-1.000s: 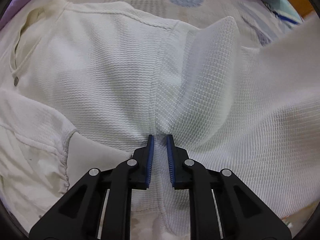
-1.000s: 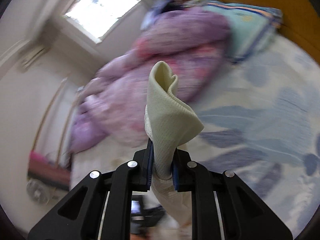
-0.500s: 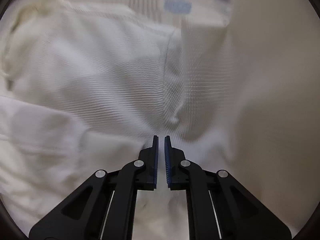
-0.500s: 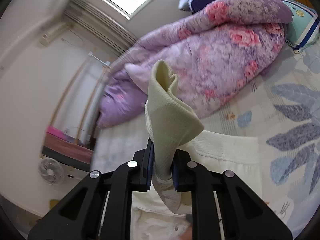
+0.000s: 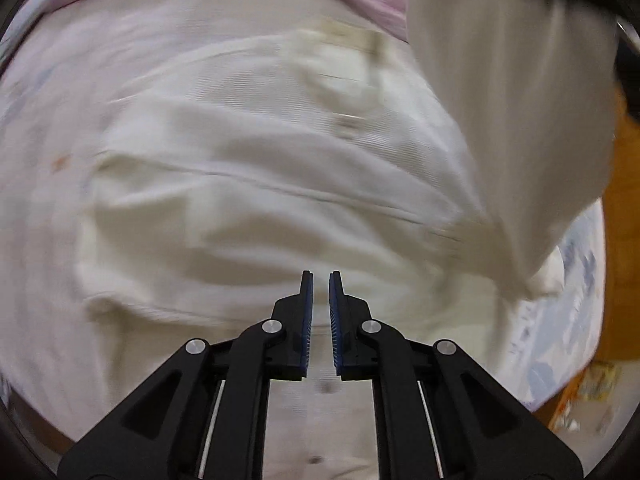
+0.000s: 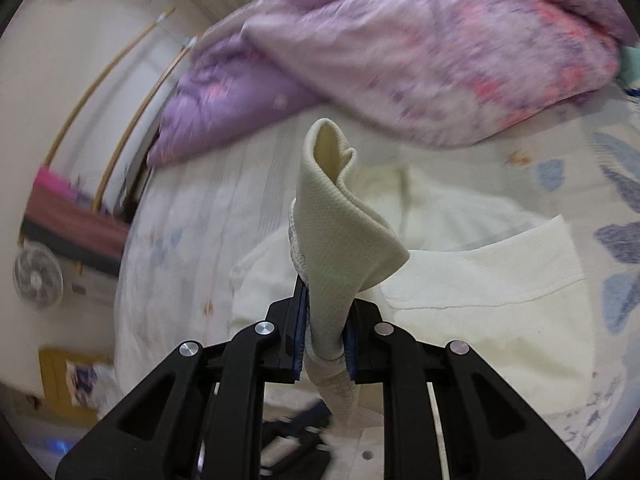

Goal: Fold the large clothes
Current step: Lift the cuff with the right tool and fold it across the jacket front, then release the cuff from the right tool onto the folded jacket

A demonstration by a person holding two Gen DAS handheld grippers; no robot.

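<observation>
A large cream waffle-knit garment (image 5: 248,184) lies spread on the bed, blurred in the left wrist view. My left gripper (image 5: 321,276) hovers just above it, pointing steeply down, its jaws nearly together with nothing between them. At the right of that view a strip of the same garment (image 5: 500,120) rises out of frame. In the right wrist view my right gripper (image 6: 325,300) has a bunched cream fold (image 6: 340,216) between its pads, which are opening. That fold stands up past the fingertips. The rest of the garment (image 6: 480,280) lies flat below.
A purple floral quilt (image 6: 420,48) is heaped at the far side of the bed. The pale leaf-print sheet (image 6: 180,220) shows around the garment. A white fan (image 6: 38,276) stands on the floor at the left. The orange wooden bed edge (image 5: 624,240) runs along the right.
The left gripper's jaws have narrowed and it has swept over the garment, leaving the crease it stood at. The right gripper, still holding the fold, has swung down from the quilt towards the garment.
</observation>
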